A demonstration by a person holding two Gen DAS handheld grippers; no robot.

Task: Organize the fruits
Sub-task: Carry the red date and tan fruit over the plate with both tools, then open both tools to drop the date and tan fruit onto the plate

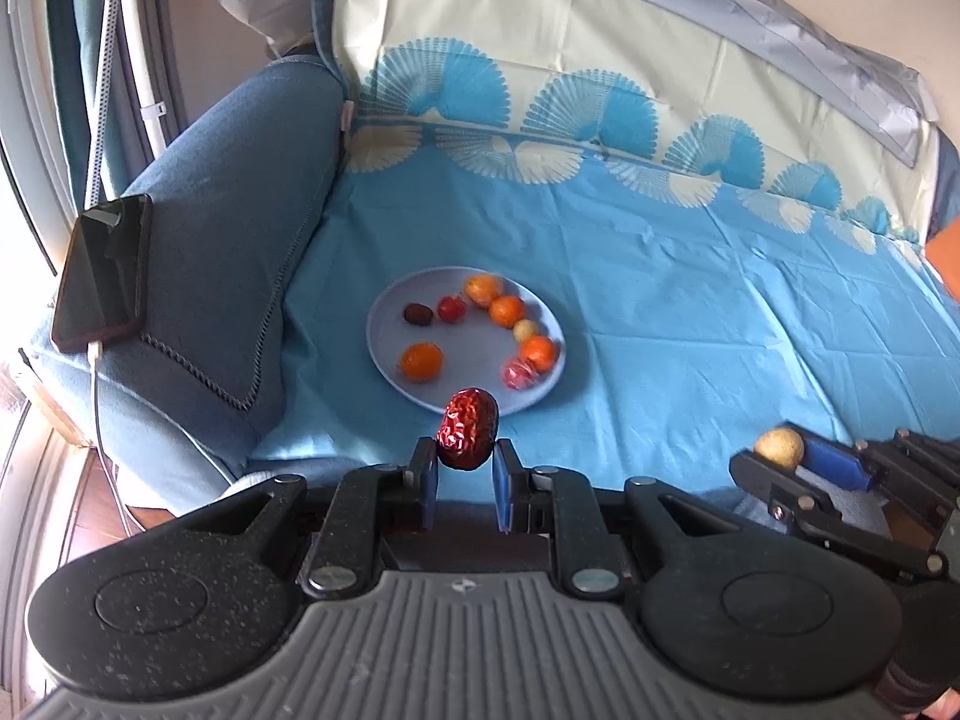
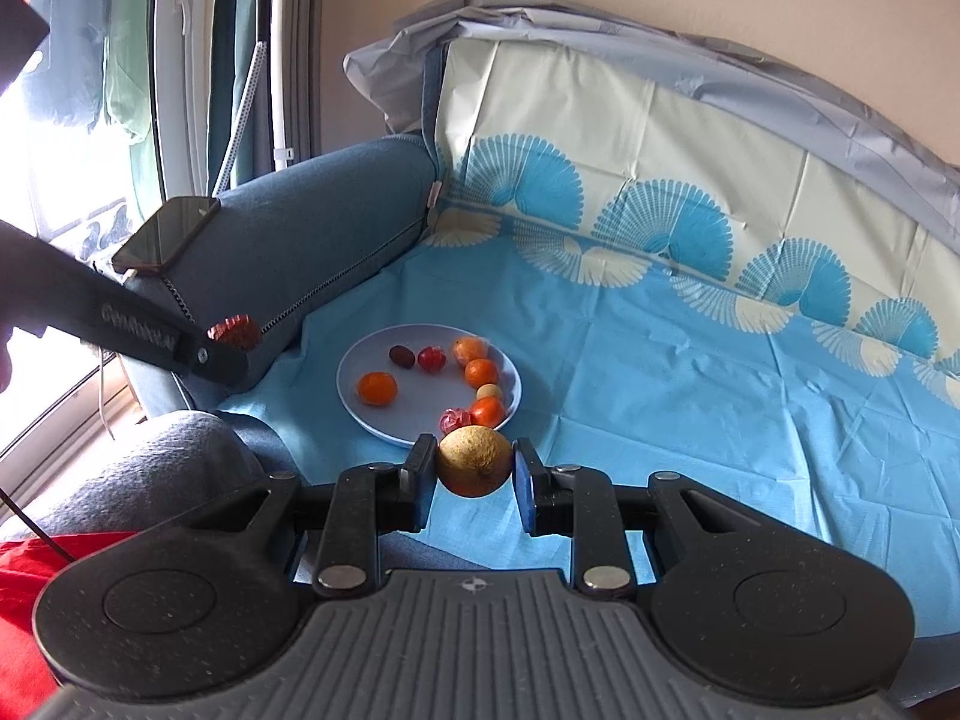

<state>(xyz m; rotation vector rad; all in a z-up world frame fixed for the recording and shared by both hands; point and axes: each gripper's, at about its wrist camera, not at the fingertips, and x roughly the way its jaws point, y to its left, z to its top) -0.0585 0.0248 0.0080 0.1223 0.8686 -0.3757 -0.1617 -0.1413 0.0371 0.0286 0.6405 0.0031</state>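
My left gripper (image 1: pixel 465 468) is shut on a wrinkled red date (image 1: pixel 468 427), held above the near rim of a pale blue plate (image 1: pixel 384 354). The plate holds several small fruits: oranges, a dark date, red ones and a tan round one. My right gripper (image 2: pixel 474 474) is shut on a tan round fruit (image 2: pixel 474 459), held just before the plate (image 2: pixel 351 384). The right gripper with its fruit (image 1: pixel 778 447) shows at the right of the left wrist view. The left gripper with the red date (image 2: pixel 234 331) shows at the left of the right wrist view.
The plate lies on a blue cloth (image 1: pixel 690 312) spread over a sofa seat. A blue armrest (image 1: pixel 240 228) with a phone (image 1: pixel 102 270) on a cable stands left. The cloth-covered backrest (image 1: pixel 600 78) rises behind. Red fabric (image 2: pixel 24 600) lies at near left.
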